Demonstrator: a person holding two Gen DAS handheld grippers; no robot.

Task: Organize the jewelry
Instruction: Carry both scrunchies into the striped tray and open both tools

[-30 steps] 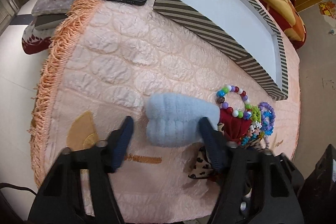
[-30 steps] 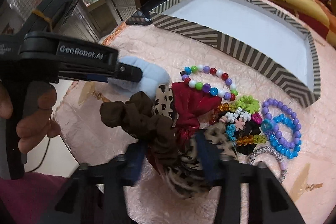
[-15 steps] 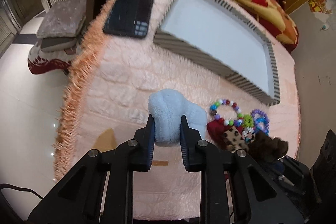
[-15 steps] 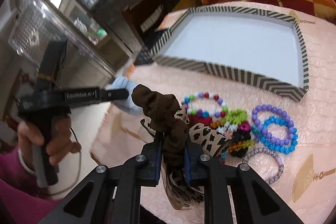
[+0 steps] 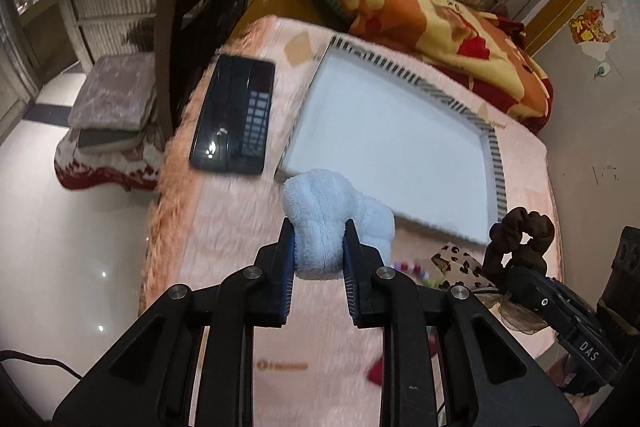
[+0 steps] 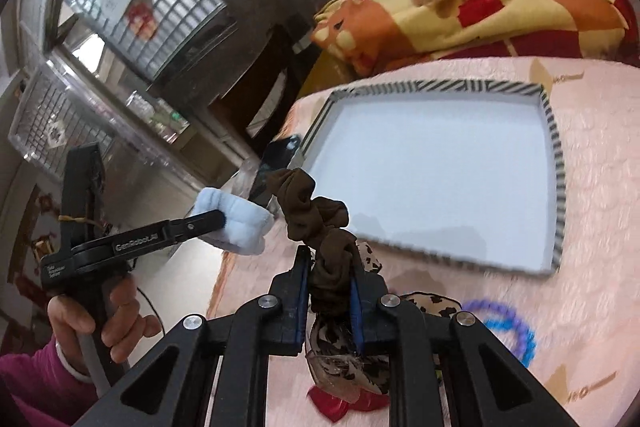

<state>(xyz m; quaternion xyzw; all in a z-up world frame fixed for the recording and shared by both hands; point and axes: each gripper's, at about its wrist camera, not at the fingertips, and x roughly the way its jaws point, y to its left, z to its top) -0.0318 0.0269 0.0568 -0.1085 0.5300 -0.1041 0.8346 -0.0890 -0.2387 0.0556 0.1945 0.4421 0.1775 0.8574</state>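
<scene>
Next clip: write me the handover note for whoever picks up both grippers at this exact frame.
Left gripper: shut on the light blue fluffy scrunchie, lifted off the pink cloth.
Right gripper: shut on the brown scrunchie; a leopard-print scrunchie hangs below it, seemingly caught along.
Striped tray: nothing in it yet.
On the cloth: blue and purple bead bracelets, blurred; a red piece near the edge. A phone lies beside the tray.
Done: both scrunchies picked up.
Left: set them in the tray, then the remaining pieces.
</scene>
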